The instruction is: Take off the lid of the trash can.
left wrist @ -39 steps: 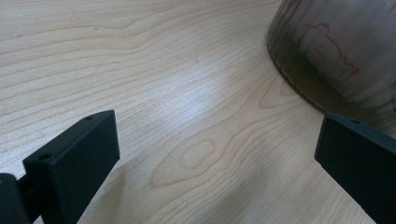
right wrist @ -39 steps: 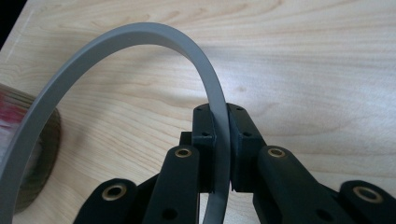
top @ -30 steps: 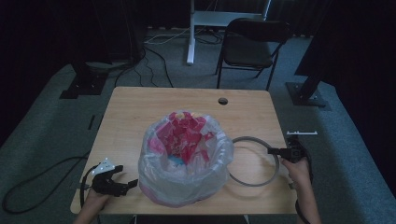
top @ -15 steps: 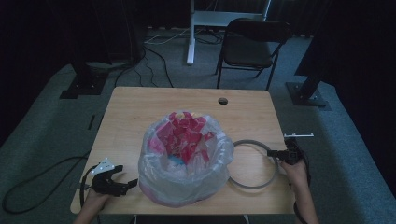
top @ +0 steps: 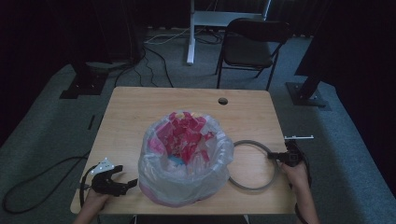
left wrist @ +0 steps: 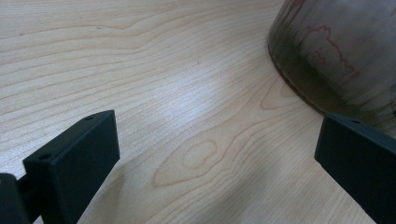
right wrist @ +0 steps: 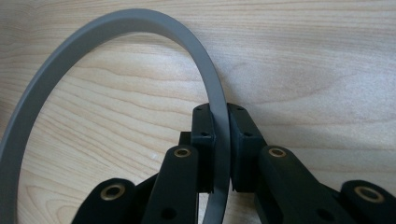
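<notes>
Right gripper (right wrist: 220, 154): fingers (right wrist: 203, 140) clenched on the grey ring (right wrist: 116, 28), pads on either face of the band at its right arc. In the high view the ring (top: 243, 182) lies flat on the tabletop (top: 140, 107), just right of the bin (top: 184, 158), near or touching its bag. Bin is lined with a clear bag, pink scraps inside, sitting mid-tabletop. Left gripper (top: 114, 182): fingers released, wide apart over bare wood, nothing between them, bin wall (left wrist: 336, 51) just beside the right finger. My read: the ring goes over the bag rim as a retainer. To do it well, lift the ring level, keep the pinch square on the band so it doesn't twist, clear the bag's top edge before lowering, and use the left gripper to steady the bin. Versus a second ago: ring and right hand have shifted slightly toward the near edge; left gripper and bin unchanged.
</notes>
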`<state>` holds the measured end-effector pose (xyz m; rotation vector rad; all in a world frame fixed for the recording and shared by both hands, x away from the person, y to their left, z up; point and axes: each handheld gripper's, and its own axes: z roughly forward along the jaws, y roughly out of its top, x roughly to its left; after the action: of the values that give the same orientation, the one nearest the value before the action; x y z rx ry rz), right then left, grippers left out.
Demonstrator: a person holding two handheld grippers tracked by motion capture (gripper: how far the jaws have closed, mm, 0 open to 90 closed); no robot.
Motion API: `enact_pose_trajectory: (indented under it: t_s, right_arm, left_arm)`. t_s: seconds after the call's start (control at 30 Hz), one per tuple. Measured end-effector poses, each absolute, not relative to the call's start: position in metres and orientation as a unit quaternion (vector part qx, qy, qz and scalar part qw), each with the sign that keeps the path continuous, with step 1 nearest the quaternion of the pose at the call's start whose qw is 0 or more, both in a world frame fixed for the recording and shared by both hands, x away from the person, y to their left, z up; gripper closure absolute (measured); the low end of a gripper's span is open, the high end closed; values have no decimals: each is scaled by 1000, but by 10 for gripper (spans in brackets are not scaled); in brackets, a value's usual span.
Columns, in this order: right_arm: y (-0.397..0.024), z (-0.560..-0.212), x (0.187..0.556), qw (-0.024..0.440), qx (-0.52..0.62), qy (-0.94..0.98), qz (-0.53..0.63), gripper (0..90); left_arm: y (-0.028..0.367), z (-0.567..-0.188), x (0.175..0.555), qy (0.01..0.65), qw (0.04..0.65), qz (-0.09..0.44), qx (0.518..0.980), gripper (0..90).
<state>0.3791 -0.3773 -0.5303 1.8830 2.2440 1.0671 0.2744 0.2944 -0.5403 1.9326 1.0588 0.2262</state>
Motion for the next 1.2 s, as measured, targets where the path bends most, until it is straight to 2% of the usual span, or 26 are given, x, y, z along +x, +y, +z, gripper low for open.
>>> enact_pose_trajectory:
  t_s: [0.33,0.43,0.73,1.13,1.2]
  right_arm:
    - [-381,-528,377,16,607,716,343,697]
    - [-379,-524,376,26,607,718,340,636]
    - [-372,-508,373,49,582,724,367,353]
    - [-355,-486,367,44,507,732,453,142]
    - [-353,-482,366,45,497,730,467,134]
  left_arm:
    - [294,-540,274,427,446,90,781,0]
    - [294,-540,274,427,446,90,781,0]
    - [294,-540,274,426,447,89,782,0]
    - [294,-539,273,424,451,87,781,0]
    - [294,-539,273,422,451,88,781,0]
